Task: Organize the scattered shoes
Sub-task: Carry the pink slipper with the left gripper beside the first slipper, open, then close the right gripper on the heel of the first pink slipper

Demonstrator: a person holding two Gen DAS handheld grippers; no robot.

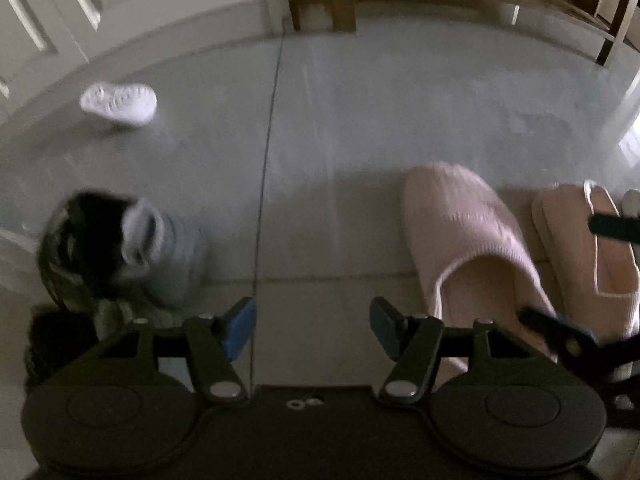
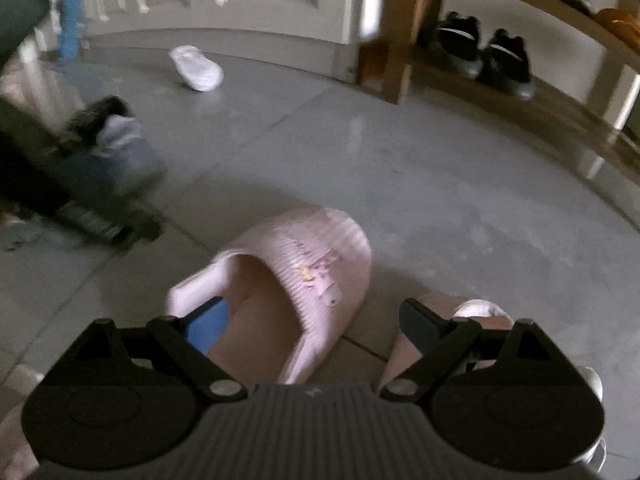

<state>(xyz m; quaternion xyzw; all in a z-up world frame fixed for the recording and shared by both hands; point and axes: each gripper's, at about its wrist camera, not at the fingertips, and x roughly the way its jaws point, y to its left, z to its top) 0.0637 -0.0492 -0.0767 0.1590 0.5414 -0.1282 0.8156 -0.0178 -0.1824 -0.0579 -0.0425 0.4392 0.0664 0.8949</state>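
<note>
Two pink slippers (image 2: 288, 280) lie side by side on floor tiles w/ right gripper (image 2: 312, 320) wide open astride the near one's heel, gripping nothing; closing off-centre could pinch only the soft rim & slip. Left gripper (image 1: 312, 326) half open, empty. Farther off: white shoe (image 2: 196, 68) stray; wooden shoe rack (image 2: 400, 52) holds black sneakers (image 2: 484, 54).

Both cameras sit just behind their own gripper fingers and look steeply down at a grey tiled floor (image 1: 360, 120) from close range. The left wrist view faces the white panelled door (image 1: 60, 20) and the wooden shoe rack (image 1: 324, 4) at the top edge. The right wrist view looks more obliquely, with the rack (image 2: 408, 52) at upper right. Both share the pink slipper (image 1: 472, 232) (image 2: 296, 280), the white shoe (image 1: 120, 102) (image 2: 198, 68) and the dark sneaker (image 1: 120, 248) (image 2: 116, 140).
</note>
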